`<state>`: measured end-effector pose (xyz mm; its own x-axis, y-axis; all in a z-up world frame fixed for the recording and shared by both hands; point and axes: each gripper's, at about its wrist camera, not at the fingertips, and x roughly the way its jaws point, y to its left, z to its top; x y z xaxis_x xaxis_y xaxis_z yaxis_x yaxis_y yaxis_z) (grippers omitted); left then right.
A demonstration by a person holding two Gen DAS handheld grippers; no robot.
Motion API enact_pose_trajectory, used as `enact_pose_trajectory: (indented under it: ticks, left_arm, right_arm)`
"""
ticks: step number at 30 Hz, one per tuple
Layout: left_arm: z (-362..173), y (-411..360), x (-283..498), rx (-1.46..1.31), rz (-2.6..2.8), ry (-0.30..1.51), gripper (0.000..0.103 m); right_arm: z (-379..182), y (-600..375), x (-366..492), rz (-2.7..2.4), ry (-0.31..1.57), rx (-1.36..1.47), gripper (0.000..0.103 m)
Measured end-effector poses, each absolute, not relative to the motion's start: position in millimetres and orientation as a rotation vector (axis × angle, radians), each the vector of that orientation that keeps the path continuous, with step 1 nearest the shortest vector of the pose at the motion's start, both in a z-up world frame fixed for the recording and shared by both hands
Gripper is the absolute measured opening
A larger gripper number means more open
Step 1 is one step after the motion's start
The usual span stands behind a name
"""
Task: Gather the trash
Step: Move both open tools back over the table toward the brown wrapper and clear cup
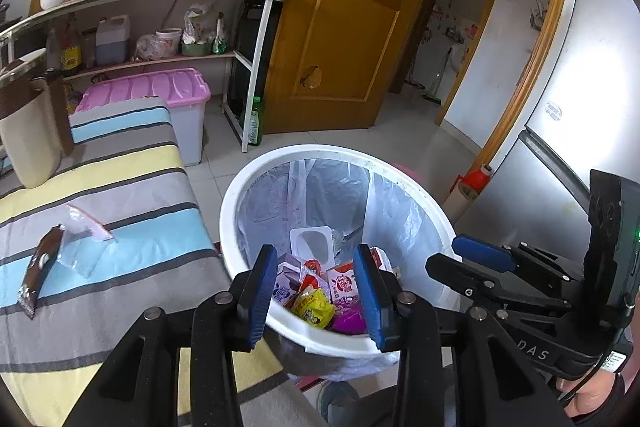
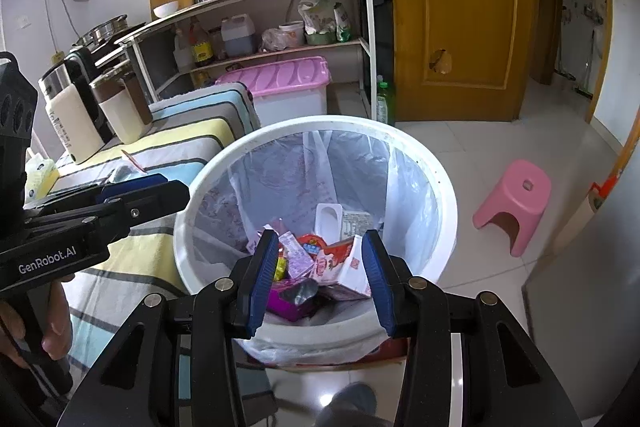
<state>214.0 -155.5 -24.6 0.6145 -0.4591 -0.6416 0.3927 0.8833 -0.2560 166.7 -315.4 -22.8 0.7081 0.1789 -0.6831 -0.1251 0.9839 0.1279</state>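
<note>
In the left wrist view, the left tool (image 1: 316, 291) hangs over the near rim of the white trash bin (image 1: 240, 187). Its blue fingers stand well apart and nothing is between them. Inside the bin, which has a clear plastic liner, lie many wrappers and small cartons (image 1: 320, 291). To the left of the bin is the counter with a striped cloth (image 1: 132, 187); its right edge is just beside the bin's rim. On the cloth lie two pieces of trash, a brown wrapper (image 1: 40, 273) and a clear plastic bag (image 1: 84, 227), touching each other and well apart from the bin. The right tool (image 1: 480, 253) enters from the right, above the bin's right rim; I cannot tell from this view how far it is open.

In the right wrist view, the right tool (image 2: 320, 277) is also over the near rim of the bin (image 2: 444, 187), its fingers wide apart and holding nothing. The left tool (image 2: 136, 187) reaches across the counter edge (image 2: 192, 147) toward the bin's left rim. Right of the bin there is free tiled floor (image 2: 460, 143), with a pink stool (image 2: 516, 203) well apart from the bin.
</note>
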Motion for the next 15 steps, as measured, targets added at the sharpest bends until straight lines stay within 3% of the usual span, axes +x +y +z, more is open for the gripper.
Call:
enact_pose_trajectory:
  ticks: [15]
  left_arm:
    - [-4, -107, 160, -0.099, -0.42, 0.696, 0.039]
  right_arm:
    - [6, -273, 131, 0.255, 0.704, 0.057, 0.044]
